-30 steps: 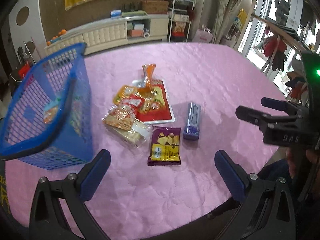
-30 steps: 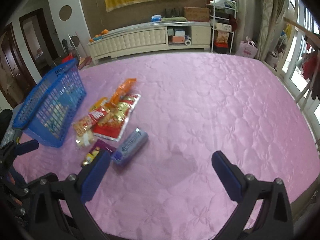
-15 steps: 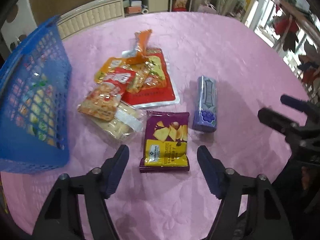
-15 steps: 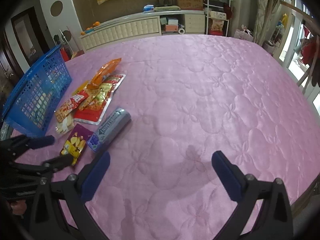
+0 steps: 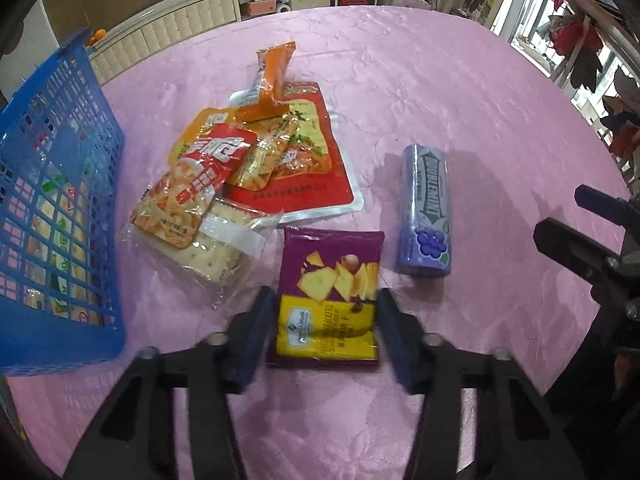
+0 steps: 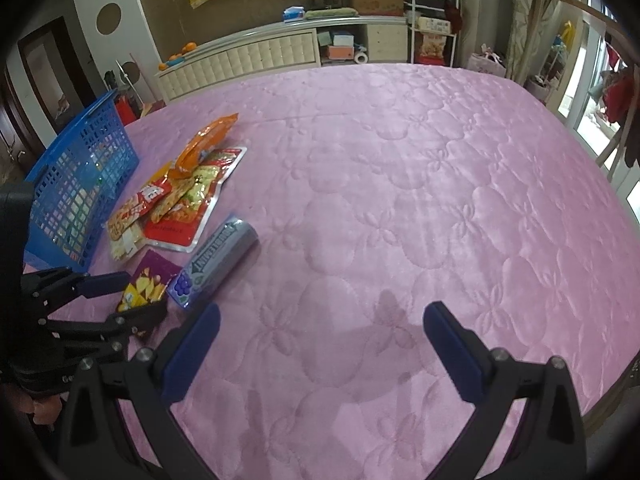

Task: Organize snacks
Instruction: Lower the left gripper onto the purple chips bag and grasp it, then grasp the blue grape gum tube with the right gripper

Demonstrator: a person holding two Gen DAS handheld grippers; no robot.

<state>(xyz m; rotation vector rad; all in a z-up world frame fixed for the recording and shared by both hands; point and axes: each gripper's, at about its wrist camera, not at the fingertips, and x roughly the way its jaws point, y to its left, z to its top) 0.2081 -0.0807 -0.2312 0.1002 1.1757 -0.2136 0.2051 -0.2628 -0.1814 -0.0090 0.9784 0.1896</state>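
A purple and yellow chip packet (image 5: 328, 280) lies flat on the pink quilted cloth (image 5: 440, 100). My left gripper (image 5: 326, 320) straddles its near half. The jaws are closing, and the blurred blue fingers (image 5: 256, 332) stand right at the packet's two side edges. The packet looks undeformed. In the right wrist view the left gripper (image 6: 128, 300) frames the same packet (image 6: 152, 272). A blue mesh basket (image 5: 60, 200) with snacks inside stands at the left. My right gripper (image 6: 320, 320) hangs open over bare cloth and holds nothing.
A purple gum tube (image 5: 428, 208) lies just right of the packet. Behind the packet is a pile: a red pouch (image 5: 312, 184), a cracker pack (image 5: 216, 252) and an orange packet (image 5: 276, 72). The right gripper (image 5: 568, 216) hovers at the right edge.
The left gripper came down and forward onto the chip packet, and its jaws narrowed from wide open to the packet's width. The right gripper sank slightly.
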